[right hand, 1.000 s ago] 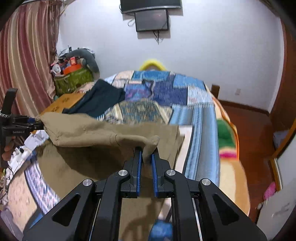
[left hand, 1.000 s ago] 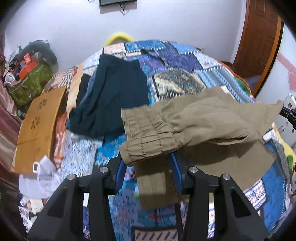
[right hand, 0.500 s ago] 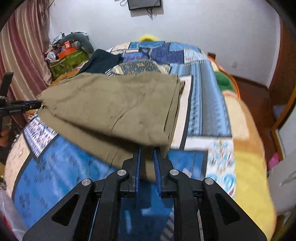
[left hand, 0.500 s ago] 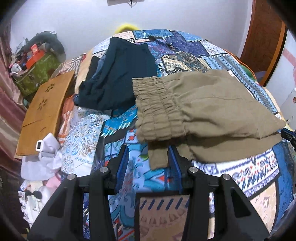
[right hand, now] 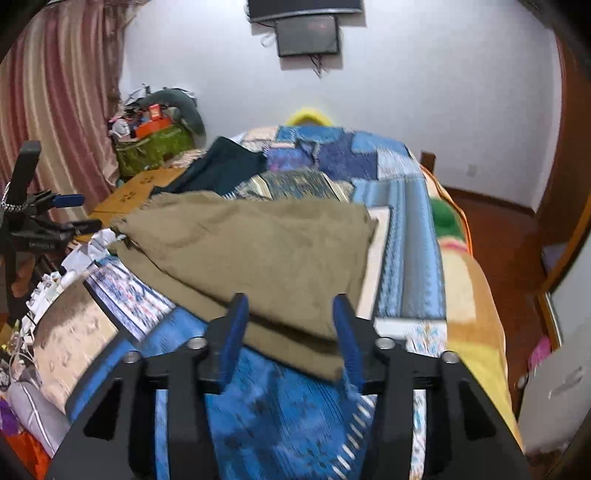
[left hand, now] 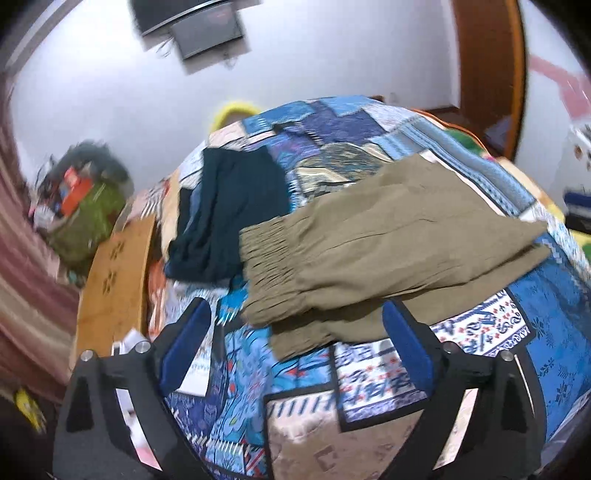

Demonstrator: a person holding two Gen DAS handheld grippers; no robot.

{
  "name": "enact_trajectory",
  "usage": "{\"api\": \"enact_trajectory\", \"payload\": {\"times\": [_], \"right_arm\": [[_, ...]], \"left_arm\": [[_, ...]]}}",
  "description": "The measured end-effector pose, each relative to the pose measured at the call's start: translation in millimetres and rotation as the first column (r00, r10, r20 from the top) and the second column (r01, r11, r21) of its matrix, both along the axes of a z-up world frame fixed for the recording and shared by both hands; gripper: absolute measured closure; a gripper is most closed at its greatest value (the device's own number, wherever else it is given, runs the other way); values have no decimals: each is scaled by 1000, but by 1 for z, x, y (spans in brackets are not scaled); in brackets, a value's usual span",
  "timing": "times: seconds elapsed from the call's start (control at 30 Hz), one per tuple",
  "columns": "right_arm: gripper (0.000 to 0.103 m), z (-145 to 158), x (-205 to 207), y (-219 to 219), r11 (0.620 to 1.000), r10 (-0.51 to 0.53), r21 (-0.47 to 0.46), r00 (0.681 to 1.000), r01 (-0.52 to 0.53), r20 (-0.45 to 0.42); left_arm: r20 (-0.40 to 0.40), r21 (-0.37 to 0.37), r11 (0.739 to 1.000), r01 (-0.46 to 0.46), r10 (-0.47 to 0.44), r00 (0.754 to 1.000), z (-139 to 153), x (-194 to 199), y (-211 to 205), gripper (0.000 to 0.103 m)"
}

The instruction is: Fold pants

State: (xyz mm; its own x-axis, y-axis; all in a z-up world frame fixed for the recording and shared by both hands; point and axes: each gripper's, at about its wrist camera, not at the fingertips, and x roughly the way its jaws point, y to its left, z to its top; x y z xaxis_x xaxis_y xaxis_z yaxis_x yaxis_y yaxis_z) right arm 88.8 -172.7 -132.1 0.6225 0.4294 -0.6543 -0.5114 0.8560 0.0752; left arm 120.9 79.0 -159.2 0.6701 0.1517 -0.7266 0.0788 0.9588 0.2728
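Note:
The olive pants [left hand: 369, 243] lie folded over on the patchwork bedspread [left hand: 369, 376], elastic waistband toward the left. My left gripper [left hand: 295, 332] is open and empty, its blue pads just in front of the waistband end. In the right wrist view the pants [right hand: 266, 251] lie as a folded stack, and my right gripper [right hand: 288, 325] is open and empty, its fingers either side of the near folded edge. The left gripper [right hand: 62, 214] also shows at the far left of that view.
A dark navy garment [left hand: 229, 206] lies on the bed behind the pants. A wooden board [left hand: 118, 280] and a cluttered green bag [left hand: 85, 206] stand at the bed's left. A wooden door [left hand: 487, 66] is at the right, and a screen [right hand: 306, 33] hangs on the wall.
Both grippers lowered the raised pants half onto the bed, let go and opened. Both have drawn back from the cloth, and the pants now lie folded flat.

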Motion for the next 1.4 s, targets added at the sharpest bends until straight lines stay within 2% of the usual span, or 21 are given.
{"api": "enact_trajectory", "payload": {"times": [0.1,0.23,0.33,0.57,0.77,0.9,0.93,0.97,1.03,1.1,1.13,1.2,1.27,1.4], "right_arm": [[41,2,5,17,999,37,-13,999,-37,20],[37,-5,8,36,995,99,-31,995,-99,6],[37,-16,12,52,987,144,-64,989,-145,-18],[37,-34,24,85,969,221,-97,974,-225,-53],[39,-40,39,104,968,226,-103,974,-228,-33],[71,-32,47,102,975,219,-41,975,-220,-25],[76,-28,48,102,975,220,-27,975,-221,-21],[86,-24,47,101,974,225,-22,974,-225,-9],[92,-18,43,102,972,235,-28,972,-235,21],[93,-14,40,102,970,243,-34,969,-242,45],[94,-12,39,101,969,245,-38,968,-243,52],[95,-9,36,100,968,248,-44,967,-245,66],[96,-7,35,98,968,248,-46,966,-245,73],[96,-1,28,94,967,252,-57,963,-247,93]], "left_arm": [[-36,50,997,65,-63,997,-12,10,-20,7],[-102,105,985,135,-124,987,-35,24,-41,7],[-107,137,978,157,-143,984,-44,34,-51,7],[-94,62,985,159,-152,984,-28,51,-47,7],[-67,-10,991,134,-134,989,-9,60,-39,7],[-49,-63,993,105,-108,993,-7,58,-34,7],[-50,-71,992,105,-108,993,-8,57,-34,7],[-52,-75,991,110,-114,992,-11,56,-35,8],[-56,-63,991,121,-125,991,-16,53,-39,14],[-66,-30,989,143,-144,987,-22,50,-46,30],[-71,-10,988,153,-153,986,-25,49,-50,33],[-65,47,986,157,-154,986,-28,45,-58,49],[-52,72,984,161,-158,986,-25,41,-61,60],[-14,63,983,172,-172,985,-8,33,-62,71]]}}
